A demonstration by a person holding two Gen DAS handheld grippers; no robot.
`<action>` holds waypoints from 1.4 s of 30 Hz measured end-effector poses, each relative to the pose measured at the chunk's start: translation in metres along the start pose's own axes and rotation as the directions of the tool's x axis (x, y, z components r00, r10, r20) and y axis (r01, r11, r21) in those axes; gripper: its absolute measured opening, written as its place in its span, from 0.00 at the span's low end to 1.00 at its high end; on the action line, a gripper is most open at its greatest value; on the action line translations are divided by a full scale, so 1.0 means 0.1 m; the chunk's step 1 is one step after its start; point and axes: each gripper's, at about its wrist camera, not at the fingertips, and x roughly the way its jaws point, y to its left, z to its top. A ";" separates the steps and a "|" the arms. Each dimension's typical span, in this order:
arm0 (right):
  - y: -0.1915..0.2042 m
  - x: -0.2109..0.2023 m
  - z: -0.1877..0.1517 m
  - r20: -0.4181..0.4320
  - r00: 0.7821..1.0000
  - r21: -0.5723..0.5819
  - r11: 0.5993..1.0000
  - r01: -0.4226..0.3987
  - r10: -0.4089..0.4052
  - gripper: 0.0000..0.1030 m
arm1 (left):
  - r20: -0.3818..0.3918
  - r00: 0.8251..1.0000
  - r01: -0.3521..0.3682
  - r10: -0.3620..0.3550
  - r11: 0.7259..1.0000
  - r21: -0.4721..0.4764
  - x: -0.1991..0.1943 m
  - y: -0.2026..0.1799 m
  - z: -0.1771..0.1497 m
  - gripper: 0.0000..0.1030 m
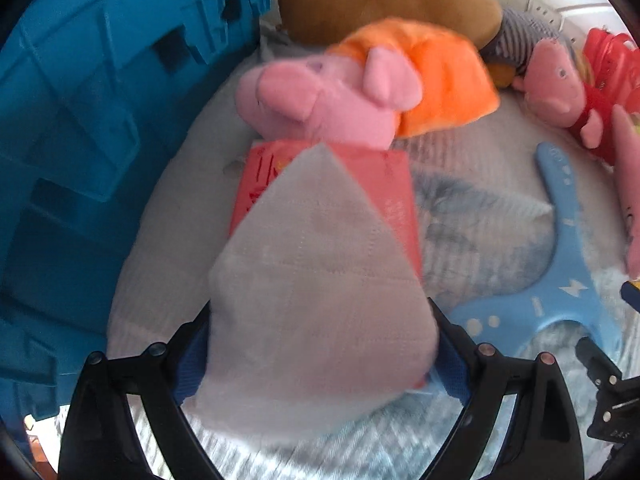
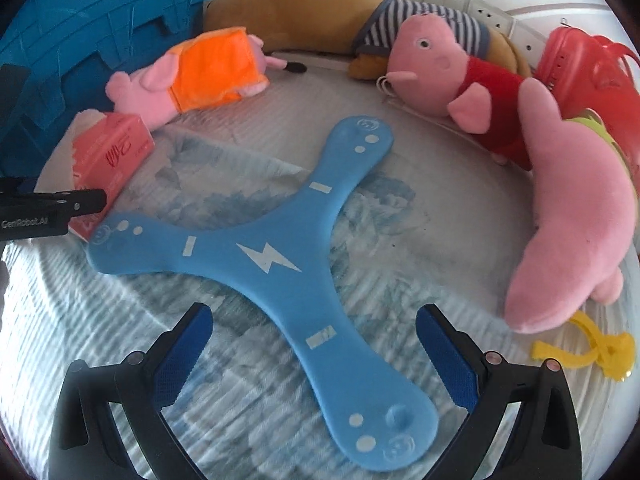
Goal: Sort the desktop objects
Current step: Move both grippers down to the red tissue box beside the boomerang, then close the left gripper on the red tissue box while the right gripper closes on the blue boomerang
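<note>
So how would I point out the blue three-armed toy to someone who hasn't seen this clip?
Start at the big blue crate at the far left, then come forward across the pale cloth ringed by plush toys. The boomerang lies flat in the middle, one arm reaching between the open jaws of the right gripper. It alone is flat, with a white lightning bolt.

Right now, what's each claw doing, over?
Left gripper shut on pink tissue pack, white tissue sticking out. Right gripper open over blue boomerang. Orange-dressed pig plush touching the pack's far end.

Motion-blurred white tissue (image 1: 316,300) covers most of the red tissue pack (image 1: 394,192), hiding the left gripper's fingertips (image 1: 198,344).
</note>
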 end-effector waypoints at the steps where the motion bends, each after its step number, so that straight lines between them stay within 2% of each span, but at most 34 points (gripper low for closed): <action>1: -0.01 0.03 0.00 -0.006 1.000 -0.001 1.000 -0.003 0.003 1.00 | -0.007 1.000 -0.004 0.004 1.000 -0.001 0.04 0.00 0.00 0.91; 6: 0.00 0.17 0.01 -0.039 0.999 -0.031 1.000 0.007 -0.008 1.00 | 0.010 1.000 0.015 -0.015 1.000 -0.019 0.10 0.04 0.01 0.91; 11: -0.08 0.19 0.07 -0.046 0.998 0.002 0.999 -0.036 0.036 1.00 | 0.019 0.999 0.039 -0.039 0.999 -0.022 0.11 0.06 0.03 0.91; 18: -0.10 0.16 0.13 -0.081 0.996 0.003 0.999 -0.033 0.033 0.98 | 0.036 0.998 0.056 -0.055 0.998 -0.017 0.12 0.10 0.03 0.93; 19: -0.09 0.14 0.13 -0.075 0.997 0.006 0.999 -0.032 0.032 0.94 | 0.034 0.998 0.054 -0.053 0.998 -0.018 0.12 0.09 0.03 0.93; 21: -0.06 0.05 0.13 -0.052 0.998 0.001 0.999 -0.036 0.036 0.56 | 0.032 0.998 0.049 -0.048 0.999 -0.019 0.11 0.09 0.04 0.93; 22: -0.04 0.01 0.13 -0.042 0.998 -0.003 0.999 -0.041 0.040 0.51 | 0.032 0.998 0.047 -0.046 0.999 -0.019 0.11 0.09 0.04 0.93; 23: -0.04 0.00 0.12 -0.041 0.998 -0.006 0.999 -0.044 0.043 0.50 | 0.033 0.998 0.047 -0.046 0.999 -0.020 0.10 0.09 0.04 0.93; 26: -0.08 -0.02 0.12 -0.032 0.998 -0.001 0.998 -0.062 0.062 0.52 | 0.034 0.998 0.051 -0.051 0.998 -0.023 0.10 0.10 0.05 0.93; 28: -0.09 -0.02 0.13 -0.031 0.993 0.003 0.994 -0.110 0.110 0.64 | 0.035 0.998 0.057 -0.056 0.998 -0.021 0.09 0.11 0.06 0.93; 30: -0.04 0.03 0.13 -0.034 0.989 -0.006 0.989 -0.148 0.147 0.86 | 0.039 0.997 0.067 -0.067 0.998 -0.010 0.07 0.10 0.06 0.87; 31: 0.00 0.03 0.14 -0.039 0.988 -0.019 0.989 -0.147 0.146 0.90 | 0.040 0.997 0.070 -0.070 0.998 0.000 0.05 0.09 0.05 0.82; 32: 0.05 0.06 0.16 -0.044 0.991 -0.035 0.991 -0.126 0.124 0.92 | 0.039 0.997 0.062 -0.062 0.998 0.015 0.02 0.07 0.04 0.81; 34: 0.11 0.06 0.14 -0.035 0.997 -0.042 0.997 -0.071 0.070 0.84 | 0.037 0.998 0.043 -0.044 0.998 0.040 -0.02 0.04 0.01 0.80; 36: 0.08 0.03 0.09 -0.026 0.998 -0.006 0.998 -0.062 0.062 0.53 | 0.047 0.998 0.034 -0.036 0.999 0.042 -0.13 0.08 -0.06 0.80; 38: 0.02 -0.01 0.05 -0.022 0.997 0.034 0.997 -0.067 0.068 0.37 | 0.060 0.997 0.036 -0.038 0.998 0.042 -0.25 0.12 -0.13 0.80; 42: 0.16 -0.23 -0.05 -0.012 0.998 -0.001 0.998 -0.055 0.055 0.34 | 0.072 0.995 0.061 -0.065 0.996 0.066 -0.56 0.19 -0.29 0.80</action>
